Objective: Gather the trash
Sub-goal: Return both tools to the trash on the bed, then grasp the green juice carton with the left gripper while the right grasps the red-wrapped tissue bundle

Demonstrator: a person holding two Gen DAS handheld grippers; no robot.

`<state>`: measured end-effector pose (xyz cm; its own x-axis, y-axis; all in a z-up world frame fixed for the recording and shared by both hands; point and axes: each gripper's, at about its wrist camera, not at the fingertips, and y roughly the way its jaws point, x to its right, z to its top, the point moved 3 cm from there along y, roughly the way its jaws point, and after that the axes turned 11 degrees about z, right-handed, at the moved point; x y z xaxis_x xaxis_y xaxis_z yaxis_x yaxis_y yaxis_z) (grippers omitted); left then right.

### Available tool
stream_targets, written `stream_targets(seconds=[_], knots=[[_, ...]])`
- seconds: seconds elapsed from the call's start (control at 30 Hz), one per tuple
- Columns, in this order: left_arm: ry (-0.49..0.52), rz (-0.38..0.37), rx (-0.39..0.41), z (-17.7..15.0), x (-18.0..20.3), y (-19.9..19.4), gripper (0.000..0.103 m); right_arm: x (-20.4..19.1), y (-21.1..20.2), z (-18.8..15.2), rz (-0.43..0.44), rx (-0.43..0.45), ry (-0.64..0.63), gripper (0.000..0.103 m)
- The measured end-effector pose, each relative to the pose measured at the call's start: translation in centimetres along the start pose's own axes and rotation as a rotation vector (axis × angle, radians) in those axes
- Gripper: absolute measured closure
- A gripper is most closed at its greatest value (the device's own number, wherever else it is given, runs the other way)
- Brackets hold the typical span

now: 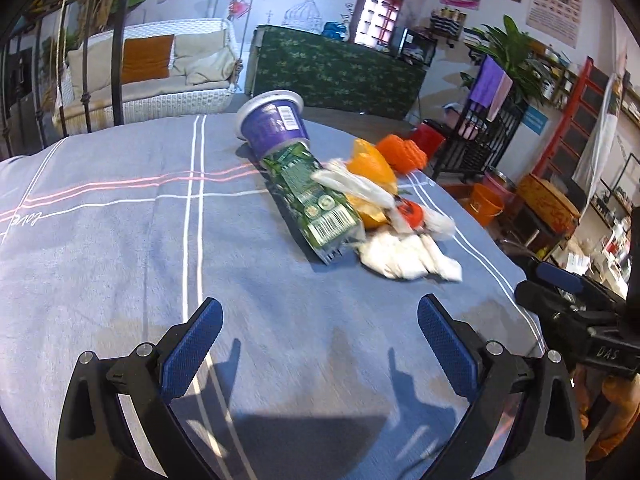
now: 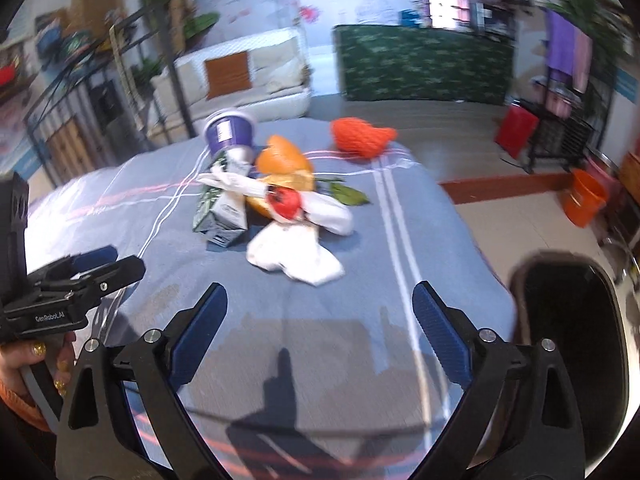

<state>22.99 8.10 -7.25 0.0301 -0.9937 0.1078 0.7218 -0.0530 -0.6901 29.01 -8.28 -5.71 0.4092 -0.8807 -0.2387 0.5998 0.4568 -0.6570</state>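
Note:
A pile of trash lies on the blue-grey tablecloth (image 1: 120, 240). It holds a tipped purple cup (image 1: 274, 120), a green carton (image 1: 312, 200), orange peel (image 1: 370, 168), an orange foam net (image 1: 402, 152), a red cap (image 1: 412, 214) and crumpled white tissue (image 1: 404, 256). My left gripper (image 1: 320, 316) is open and empty, short of the pile. My right gripper (image 2: 320, 304) is open and empty, just short of the tissue (image 2: 296, 256). The right wrist view also shows the cup (image 2: 230, 132), carton (image 2: 220, 210), peel (image 2: 284, 168) and foam net (image 2: 360, 136).
A black bin (image 2: 568, 344) stands off the table's right edge. My right gripper shows at the right of the left wrist view (image 1: 560, 292), my left gripper at the left of the right wrist view (image 2: 92, 268). A green leaf (image 2: 348, 194) lies by the pile.

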Motion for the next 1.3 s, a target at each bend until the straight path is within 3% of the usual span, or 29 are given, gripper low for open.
stream_targets(seconds=[0.23,0.33,0.5,0.57,0.73,0.77,1.0,1.07,1.2,1.3], knots=[[-0.052,-0.024,-0.035,3.2,0.5,3.6,0.008,-0.5,4.7,3.4,-0.015,-0.047,-0.081,0.011],[-0.063,-0.020,-0.066,4.7,1.1,5.9,0.012,-0.2,5.3,4.0,-0.017,-0.041,-0.067,0.011],[-0.048,0.008,-0.124,5.7,1.4,9.1,0.029,1.1,5.3,3.9,-0.035,-0.041,-0.045,0.011],[-0.045,0.009,-0.132,6.0,1.2,9.8,0.030,1.4,5.7,4.1,-0.033,-0.048,-0.040,0.011],[-0.077,-0.042,-0.161,5.2,0.6,10.6,0.034,0.8,7.4,4.9,-0.039,-0.065,-0.101,0.011],[-0.089,-0.062,-0.151,5.1,0.5,10.4,0.043,0.5,7.8,5.0,-0.041,-0.067,-0.114,0.011],[-0.184,-0.103,-0.119,4.0,-1.7,7.8,0.046,-1.7,10.9,6.0,-0.098,-0.107,-0.262,0.017],[-0.205,-0.101,-0.116,3.7,-2.4,7.1,0.052,-2.2,12.1,6.1,-0.128,-0.132,-0.309,0.025],[-0.233,-0.135,-0.130,3.3,-3.0,6.2,0.054,-2.2,13.2,6.0,-0.149,-0.173,-0.335,0.060],[-0.227,-0.122,-0.120,3.2,-2.6,5.9,0.054,-2.8,12.3,5.9,-0.177,-0.139,-0.373,0.073]])
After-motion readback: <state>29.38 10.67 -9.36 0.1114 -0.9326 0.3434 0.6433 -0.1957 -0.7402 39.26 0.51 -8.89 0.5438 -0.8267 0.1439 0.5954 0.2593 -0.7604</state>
